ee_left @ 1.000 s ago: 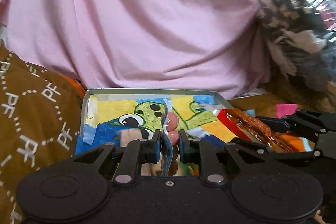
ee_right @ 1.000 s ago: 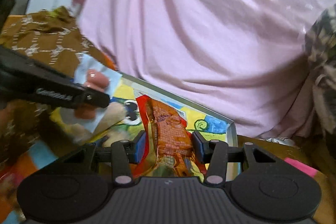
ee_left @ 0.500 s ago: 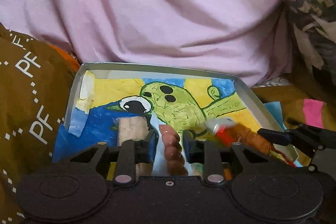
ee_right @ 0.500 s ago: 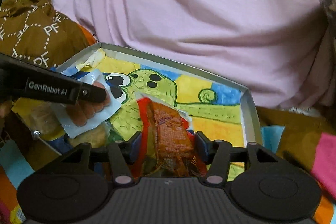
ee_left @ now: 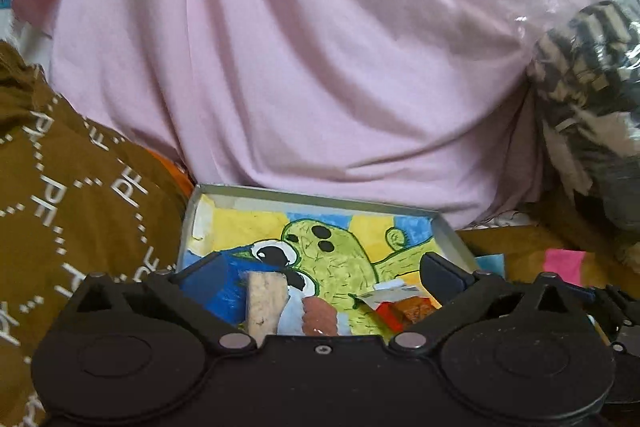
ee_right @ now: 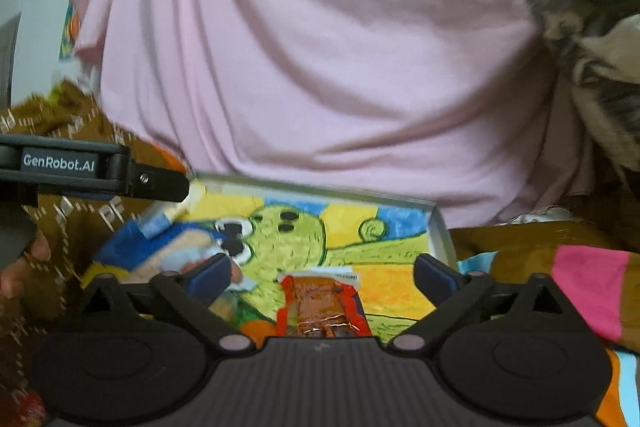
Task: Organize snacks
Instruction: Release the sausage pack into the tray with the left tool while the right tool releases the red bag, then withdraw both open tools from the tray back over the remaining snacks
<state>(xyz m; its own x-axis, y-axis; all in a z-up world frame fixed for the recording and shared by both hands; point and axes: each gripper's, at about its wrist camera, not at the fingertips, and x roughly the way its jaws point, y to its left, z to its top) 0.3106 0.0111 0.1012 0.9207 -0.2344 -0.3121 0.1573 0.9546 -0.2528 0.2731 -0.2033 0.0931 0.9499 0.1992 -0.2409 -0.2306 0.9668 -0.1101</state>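
Note:
A shallow grey tray (ee_left: 312,197) with a painted green cartoon figure on its floor lies in front of me. In it lie a pale beige snack bar (ee_left: 266,301), a light-blue packet with pinkish sausages (ee_left: 316,315) and a red-orange snack packet (ee_left: 404,309). My left gripper (ee_left: 320,273) hangs over the tray's near end, its jaws opening wide, touching nothing. The red-orange packet (ee_right: 322,305) lies flat between my right gripper's (ee_right: 324,273) opening jaws, free of both pads. The tray (ee_right: 438,227) and the left gripper's finger (ee_right: 120,173) show in the right wrist view.
A big pink cloth (ee_left: 300,67) rises right behind the tray. Brown printed fabric (ee_left: 60,219) lies to the left. Clear plastic over a dark patterned bundle (ee_left: 588,87) stands at the right. A pink patch (ee_right: 588,291) is on the cover right of the tray.
Both grippers let go: the left released the sausage packet and the right released the red-orange packet, which now lie in the tray. Both sets of jaws spread wide and pulled back slightly.

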